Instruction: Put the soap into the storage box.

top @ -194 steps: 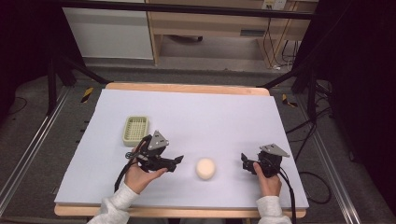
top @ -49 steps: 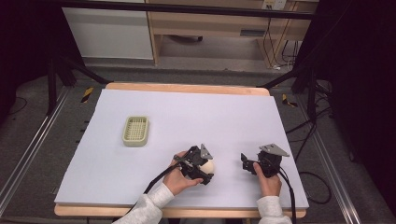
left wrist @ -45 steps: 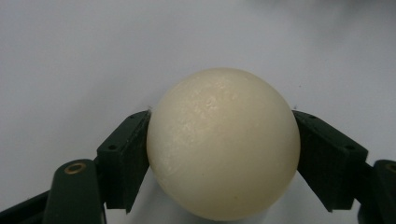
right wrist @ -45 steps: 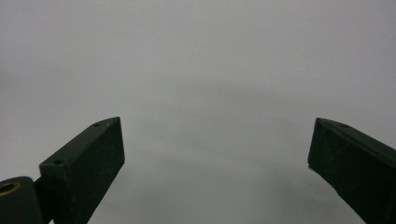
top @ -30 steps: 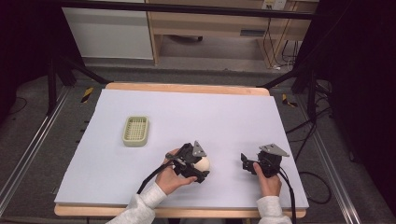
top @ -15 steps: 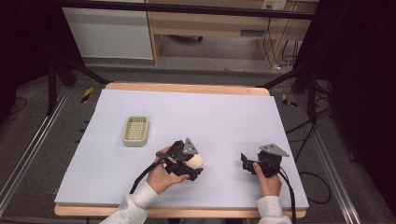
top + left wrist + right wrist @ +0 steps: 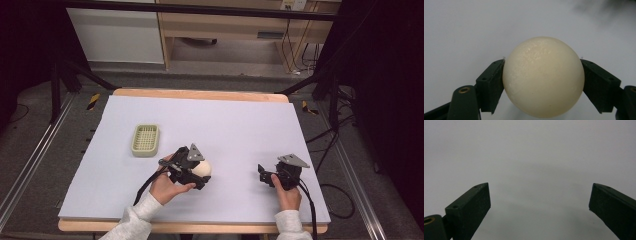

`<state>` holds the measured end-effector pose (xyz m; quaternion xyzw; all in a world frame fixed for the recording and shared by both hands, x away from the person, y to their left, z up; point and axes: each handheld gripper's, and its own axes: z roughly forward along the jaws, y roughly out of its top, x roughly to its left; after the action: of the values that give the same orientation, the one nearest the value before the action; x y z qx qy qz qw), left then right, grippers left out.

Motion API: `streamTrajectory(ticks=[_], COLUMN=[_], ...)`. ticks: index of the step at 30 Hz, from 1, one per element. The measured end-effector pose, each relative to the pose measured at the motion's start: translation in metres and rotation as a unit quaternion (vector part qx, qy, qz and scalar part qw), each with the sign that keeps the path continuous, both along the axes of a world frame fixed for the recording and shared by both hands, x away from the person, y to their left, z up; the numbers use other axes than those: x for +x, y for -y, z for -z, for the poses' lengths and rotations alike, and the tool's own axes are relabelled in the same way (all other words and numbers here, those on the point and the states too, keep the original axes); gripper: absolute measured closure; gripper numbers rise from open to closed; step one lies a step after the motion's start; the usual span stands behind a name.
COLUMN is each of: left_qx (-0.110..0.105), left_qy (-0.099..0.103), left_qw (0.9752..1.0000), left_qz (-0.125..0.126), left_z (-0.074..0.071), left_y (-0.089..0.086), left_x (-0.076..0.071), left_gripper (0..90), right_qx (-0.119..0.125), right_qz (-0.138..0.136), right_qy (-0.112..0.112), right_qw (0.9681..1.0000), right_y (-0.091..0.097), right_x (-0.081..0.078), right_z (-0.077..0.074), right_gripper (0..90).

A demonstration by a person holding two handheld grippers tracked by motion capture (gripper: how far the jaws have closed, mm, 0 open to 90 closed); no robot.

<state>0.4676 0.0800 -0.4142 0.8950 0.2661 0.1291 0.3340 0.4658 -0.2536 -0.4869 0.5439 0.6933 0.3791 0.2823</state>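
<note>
since the smooth, rigid cream ball looks slippery, left gripper clamps its widest girth near the table's front edge; right gripper gapes empty.

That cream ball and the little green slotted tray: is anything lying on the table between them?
Nothing lies there. In the high view, the stretch between the cream ball in the left gripper and the pale green slotted tray is bare lavender tabletop.

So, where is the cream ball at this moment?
In the high view the cream ball sits between the jaws of the left tongs, near the front middle of the table, right of the green basket.
</note>
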Motion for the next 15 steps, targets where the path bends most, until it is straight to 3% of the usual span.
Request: streamTrajectory(ticks=[15], left_qx=[-0.018], left_qy=[0.004], left_qw=[0.9995], left_qz=[-0.024], left_z=[-0.008], left_y=[-0.022], left_x=[0.006], left_gripper=[23.7], right_qx=[0.001], right_qz=[-0.001], right_qy=[0.003], right_qw=[1.0], right_y=[0.001], right_x=[0.0], right_z=[0.0], right_gripper=[4.1])
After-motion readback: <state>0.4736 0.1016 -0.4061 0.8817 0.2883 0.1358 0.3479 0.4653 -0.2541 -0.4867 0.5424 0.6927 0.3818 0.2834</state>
